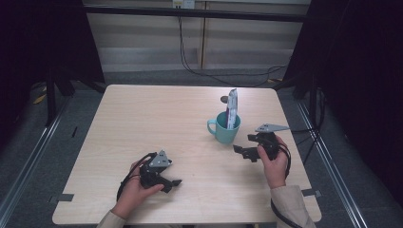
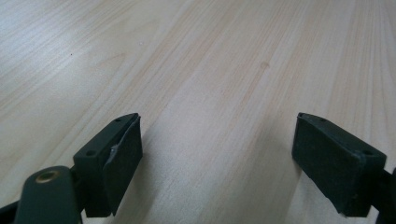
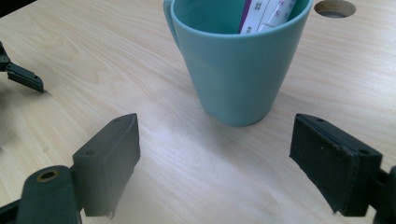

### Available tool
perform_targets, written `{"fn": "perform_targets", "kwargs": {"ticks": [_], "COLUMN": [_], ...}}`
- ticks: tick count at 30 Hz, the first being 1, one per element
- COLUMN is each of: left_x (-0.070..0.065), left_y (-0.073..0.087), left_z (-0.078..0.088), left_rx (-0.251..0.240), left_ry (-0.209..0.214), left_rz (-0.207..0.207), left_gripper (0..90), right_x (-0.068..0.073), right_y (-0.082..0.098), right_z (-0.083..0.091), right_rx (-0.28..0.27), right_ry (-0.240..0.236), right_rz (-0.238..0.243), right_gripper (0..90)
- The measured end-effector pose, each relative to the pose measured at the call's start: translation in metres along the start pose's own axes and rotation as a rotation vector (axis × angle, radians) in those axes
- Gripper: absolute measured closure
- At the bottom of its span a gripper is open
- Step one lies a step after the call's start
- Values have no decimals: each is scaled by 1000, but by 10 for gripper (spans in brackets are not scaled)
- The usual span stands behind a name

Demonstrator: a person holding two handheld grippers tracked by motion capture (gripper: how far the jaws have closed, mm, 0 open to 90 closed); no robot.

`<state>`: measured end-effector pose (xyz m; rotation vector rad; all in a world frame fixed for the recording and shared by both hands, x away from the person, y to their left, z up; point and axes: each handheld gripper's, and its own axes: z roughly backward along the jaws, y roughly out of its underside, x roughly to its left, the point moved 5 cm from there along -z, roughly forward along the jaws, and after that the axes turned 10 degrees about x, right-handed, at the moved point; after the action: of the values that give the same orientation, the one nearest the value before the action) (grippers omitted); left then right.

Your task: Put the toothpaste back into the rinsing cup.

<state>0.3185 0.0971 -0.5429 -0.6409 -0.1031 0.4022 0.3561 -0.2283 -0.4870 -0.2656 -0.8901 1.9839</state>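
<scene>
Right tool [image 3: 215, 161] released | teal mug [image 3: 236, 65] upright, handled | white-purple packet [image 3: 268, 14] inside

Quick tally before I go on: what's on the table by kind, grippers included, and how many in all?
Teal ceramic mug: 1
White and purple packet standing in the mug: 1
Black hand-held grippers, jaws open: 2 (left gripper, right gripper)
Total: 4, on the light wooden table

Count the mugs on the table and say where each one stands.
1. A teal mug stands right of the table's centre, a packet upright inside it, just ahead of the open right gripper.
</scene>
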Motion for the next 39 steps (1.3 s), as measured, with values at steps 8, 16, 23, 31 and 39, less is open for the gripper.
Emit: {"fn": "perform_targets", "kwargs": {"ticks": [8,16,23,31,39], "left_x": [0,0,0,0,0], "left_y": [0,0,0,0,0], "left_z": [0,0,0,0,0], "left_rx": [0,0,0,0,0], "left_ry": [0,-1,0,0,0], "left_rz": [0,0,0,0,1], "left_gripper": [159,159,159,159,159], "right_x": [0,1,4,7,7], "right_y": [11,24,35,44,53], "right_z": [-1,-2,-4,-5,-8], "right_rx": [19,47,66,83,98], "right_ry": [8,17,5,12,18], "right_rz": [10,24,31,45,54], "right_gripper": [153,153,153,154,153]}}
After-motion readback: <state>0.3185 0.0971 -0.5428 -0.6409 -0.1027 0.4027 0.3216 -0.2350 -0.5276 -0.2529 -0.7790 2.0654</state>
